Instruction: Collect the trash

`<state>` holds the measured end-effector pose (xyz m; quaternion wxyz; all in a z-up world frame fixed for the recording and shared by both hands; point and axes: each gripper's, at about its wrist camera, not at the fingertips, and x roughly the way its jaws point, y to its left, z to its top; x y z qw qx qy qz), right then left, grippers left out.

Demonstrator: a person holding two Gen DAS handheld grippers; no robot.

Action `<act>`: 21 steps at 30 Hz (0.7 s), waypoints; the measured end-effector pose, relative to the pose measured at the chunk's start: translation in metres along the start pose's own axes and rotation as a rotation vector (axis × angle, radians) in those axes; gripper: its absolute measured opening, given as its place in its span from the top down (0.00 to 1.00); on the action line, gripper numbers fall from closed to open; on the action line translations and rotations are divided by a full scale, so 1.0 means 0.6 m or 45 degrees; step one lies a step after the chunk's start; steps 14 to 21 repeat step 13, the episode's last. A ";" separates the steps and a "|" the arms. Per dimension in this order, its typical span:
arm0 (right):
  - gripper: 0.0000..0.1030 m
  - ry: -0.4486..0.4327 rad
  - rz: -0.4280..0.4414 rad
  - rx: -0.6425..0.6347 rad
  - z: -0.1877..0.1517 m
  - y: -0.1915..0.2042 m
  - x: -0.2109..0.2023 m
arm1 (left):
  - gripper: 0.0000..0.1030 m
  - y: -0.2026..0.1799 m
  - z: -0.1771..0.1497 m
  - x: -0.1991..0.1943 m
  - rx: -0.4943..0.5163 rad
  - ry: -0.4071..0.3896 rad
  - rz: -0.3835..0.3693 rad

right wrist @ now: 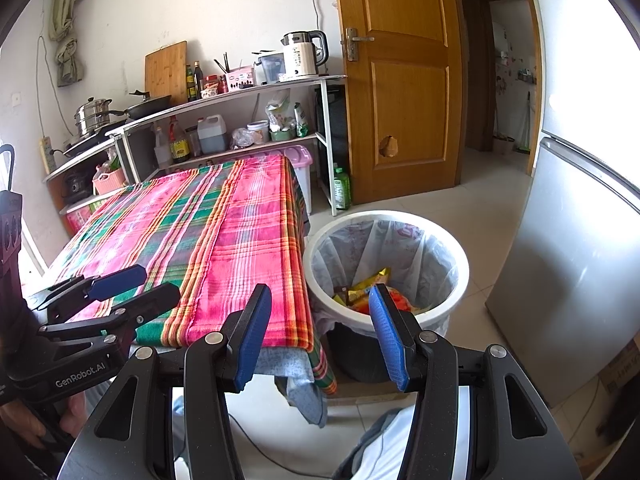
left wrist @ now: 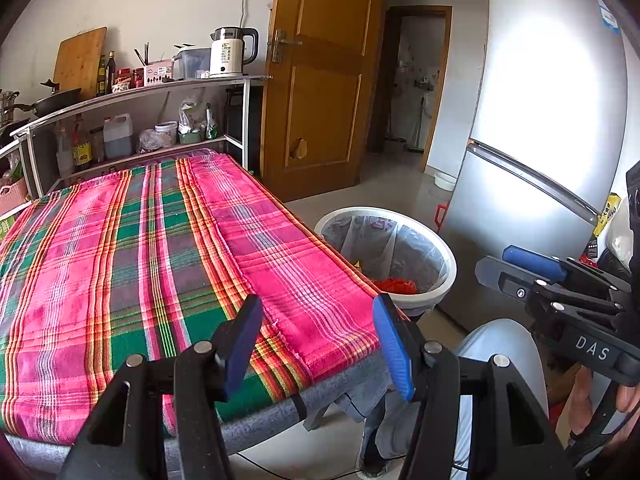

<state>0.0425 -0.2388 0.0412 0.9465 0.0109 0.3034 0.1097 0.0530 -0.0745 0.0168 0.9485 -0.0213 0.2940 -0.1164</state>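
A white trash bin (right wrist: 452,248) with a clear liner stands on the floor at the table's right side; it holds yellow and red wrappers (right wrist: 370,282). It also shows in the left wrist view (left wrist: 444,252), with red trash (left wrist: 396,285) inside. My left gripper (left wrist: 318,346) is open and empty above the near edge of the table. My right gripper (right wrist: 320,336) is open and empty, near the bin's front rim at the table's near right corner. Each gripper shows in the other's view: the right one (left wrist: 520,268) and the left one (right wrist: 132,284).
A pink and green plaid cloth (left wrist: 140,260) covers the table (right wrist: 224,248). A silver fridge (left wrist: 540,140) stands right of the bin. Shelves with a kettle (right wrist: 304,54), bottles and pans line the back wall. A wooden door (right wrist: 400,80) is behind.
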 end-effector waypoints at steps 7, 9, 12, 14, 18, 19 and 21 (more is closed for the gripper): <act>0.50 0.001 0.001 0.000 0.001 -0.001 0.001 | 0.43 -0.002 -0.004 0.000 0.007 -0.004 -0.010; 0.50 0.000 0.001 0.001 0.001 -0.002 0.000 | 0.43 -0.002 -0.004 0.000 0.007 -0.007 -0.010; 0.50 0.000 0.000 0.000 0.001 -0.003 0.001 | 0.43 -0.001 -0.004 0.000 0.004 -0.008 -0.009; 0.50 0.001 0.001 0.000 0.001 -0.003 0.001 | 0.43 -0.001 -0.004 0.000 0.003 -0.007 -0.008; 0.50 0.001 0.001 0.000 0.001 -0.003 0.001 | 0.43 -0.001 -0.004 0.000 0.003 -0.007 -0.008; 0.50 0.001 0.001 0.000 0.001 -0.003 0.001 | 0.43 -0.001 -0.004 0.000 0.003 -0.007 -0.008; 0.50 0.001 0.001 0.000 0.001 -0.003 0.001 | 0.43 -0.001 -0.004 0.000 0.003 -0.007 -0.008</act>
